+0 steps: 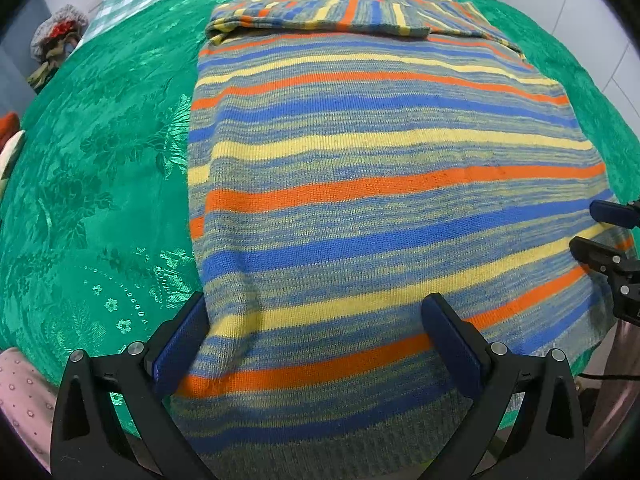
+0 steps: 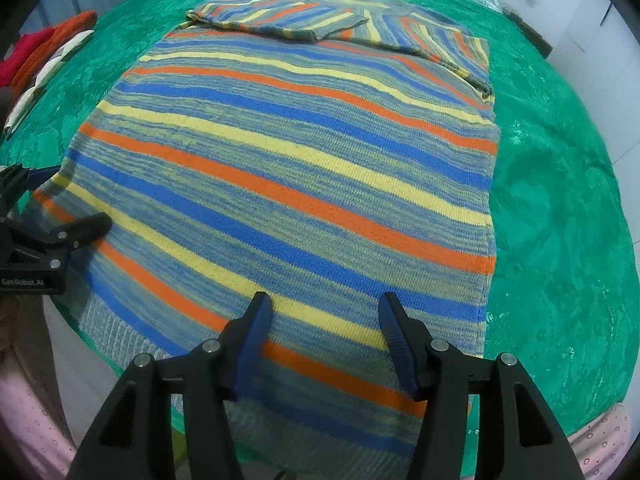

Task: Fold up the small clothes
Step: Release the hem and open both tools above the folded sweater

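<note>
On green brocade desk (image 1: 100, 184), striped knit sweater (image 1: 380, 168) runs lengthwise away; hem under both grippers, left gripper (image 1: 316, 340), right gripper (image 2: 326, 340), fingers apart.

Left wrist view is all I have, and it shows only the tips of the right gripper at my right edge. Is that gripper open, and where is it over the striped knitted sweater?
Observer: It is open. The right gripper has its blue-padded fingers apart over the hem end of the striped knitted sweater, with nothing pinched between them.
Operator: There's a sliver of orange at my left edge. What is it?
Observer: A pile of red, orange and white clothes, lying at the edge of the green brocade tablecloth, apart from the sweater.
</note>
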Demonstrator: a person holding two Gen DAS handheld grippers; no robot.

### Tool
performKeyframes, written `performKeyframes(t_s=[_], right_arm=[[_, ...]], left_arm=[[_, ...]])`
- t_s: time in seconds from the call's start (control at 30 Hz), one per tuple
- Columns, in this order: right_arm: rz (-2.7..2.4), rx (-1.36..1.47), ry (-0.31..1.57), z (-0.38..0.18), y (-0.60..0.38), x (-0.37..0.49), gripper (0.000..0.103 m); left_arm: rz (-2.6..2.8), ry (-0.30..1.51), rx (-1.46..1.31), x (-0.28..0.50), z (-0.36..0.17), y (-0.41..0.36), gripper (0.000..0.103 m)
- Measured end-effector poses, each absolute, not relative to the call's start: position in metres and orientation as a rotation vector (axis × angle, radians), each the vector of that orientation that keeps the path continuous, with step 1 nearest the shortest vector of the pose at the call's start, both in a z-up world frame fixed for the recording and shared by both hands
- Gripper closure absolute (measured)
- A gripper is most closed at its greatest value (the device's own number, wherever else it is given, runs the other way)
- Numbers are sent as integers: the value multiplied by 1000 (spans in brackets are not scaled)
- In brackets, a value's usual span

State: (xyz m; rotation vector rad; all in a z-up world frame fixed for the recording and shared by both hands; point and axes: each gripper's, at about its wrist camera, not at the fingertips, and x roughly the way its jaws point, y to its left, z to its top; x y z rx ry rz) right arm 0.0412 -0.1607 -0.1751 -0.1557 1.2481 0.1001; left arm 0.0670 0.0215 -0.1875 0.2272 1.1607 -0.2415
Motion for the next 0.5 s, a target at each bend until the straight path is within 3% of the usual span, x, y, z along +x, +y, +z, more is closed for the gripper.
performKeyframes(t_s=[0.5], right_arm=[[98, -161, 1247, -175, -160, 41, 46]], left_arm=[[-240, 1160, 227, 67, -188, 21, 0]])
